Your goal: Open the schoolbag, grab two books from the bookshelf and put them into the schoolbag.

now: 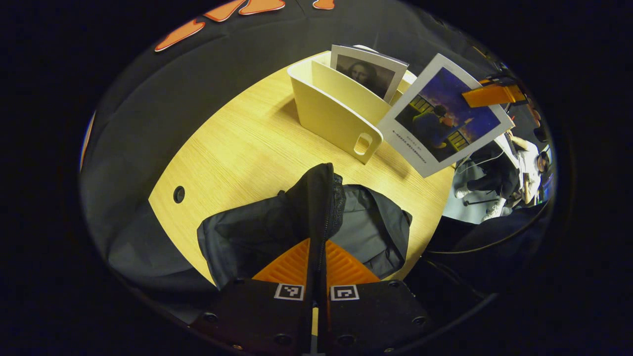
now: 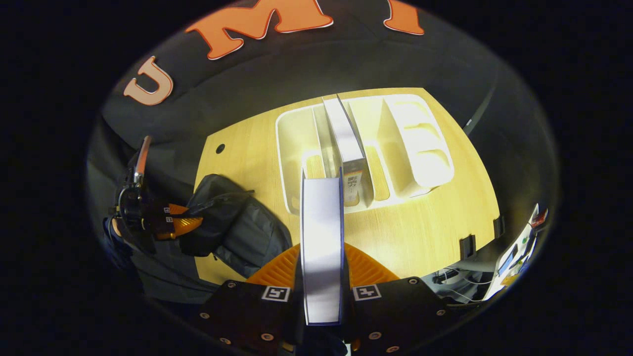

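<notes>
The black schoolbag (image 1: 257, 232) lies on the wooden table near its front edge. My left gripper (image 1: 316, 249) is shut on a raised edge of the schoolbag's opening, which stands up between the orange fingers. A blue-covered book (image 1: 445, 118) hangs tilted above the table, right of the cream bookshelf (image 1: 331, 111), held by the right gripper (image 1: 489, 94). In the right gripper view, my right gripper (image 2: 321, 257) is shut on this book (image 2: 321, 232), seen edge-on. A second book (image 1: 368, 71) with a portrait cover stands in the bookshelf (image 2: 415, 143). The schoolbag (image 2: 242, 227) and the left gripper (image 2: 175, 222) appear at left.
The table (image 1: 237, 143) has a round cable hole (image 1: 178, 194) near its left edge. Two black clips (image 2: 467, 245) sit on the right table edge. A person (image 1: 524, 168) sits beyond the table on the right. Black cloth walls close in behind.
</notes>
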The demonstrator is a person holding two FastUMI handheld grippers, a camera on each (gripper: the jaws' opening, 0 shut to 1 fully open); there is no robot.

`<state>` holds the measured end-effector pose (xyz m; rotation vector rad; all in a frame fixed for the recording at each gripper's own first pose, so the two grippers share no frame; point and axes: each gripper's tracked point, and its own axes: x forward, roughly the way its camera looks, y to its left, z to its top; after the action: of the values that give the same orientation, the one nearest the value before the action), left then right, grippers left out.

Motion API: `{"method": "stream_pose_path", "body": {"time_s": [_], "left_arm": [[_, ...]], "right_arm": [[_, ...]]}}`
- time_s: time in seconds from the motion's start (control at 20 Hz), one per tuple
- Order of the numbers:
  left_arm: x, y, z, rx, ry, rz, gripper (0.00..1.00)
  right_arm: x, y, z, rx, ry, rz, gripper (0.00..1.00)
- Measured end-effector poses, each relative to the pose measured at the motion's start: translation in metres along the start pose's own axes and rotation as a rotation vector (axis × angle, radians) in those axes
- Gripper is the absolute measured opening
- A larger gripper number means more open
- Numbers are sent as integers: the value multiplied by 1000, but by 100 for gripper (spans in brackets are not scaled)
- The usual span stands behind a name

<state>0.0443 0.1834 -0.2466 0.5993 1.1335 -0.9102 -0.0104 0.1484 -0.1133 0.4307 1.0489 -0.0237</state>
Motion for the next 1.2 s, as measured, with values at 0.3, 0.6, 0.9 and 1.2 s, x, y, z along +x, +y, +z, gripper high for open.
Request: {"method": "stream_pose_path", "body": {"time_s": [0.3, 0.6, 0.9, 1.2], "left_arm": [[-6, 0, 2, -33, -19, 3, 6], [-15, 2, 8, -47, -43, 8, 6], [-19, 9, 20, -82, -66, 6, 6], [-4, 12, 42, -89, -67, -10, 6]], "right_arm": [[-17, -4, -17, 108, -64, 132, 31], [-11, 5, -24, 138, -108, 207, 30], [-19, 3, -44, 149, -121, 227, 30], [-25, 19, -58, 194, -126, 301, 30]]}}
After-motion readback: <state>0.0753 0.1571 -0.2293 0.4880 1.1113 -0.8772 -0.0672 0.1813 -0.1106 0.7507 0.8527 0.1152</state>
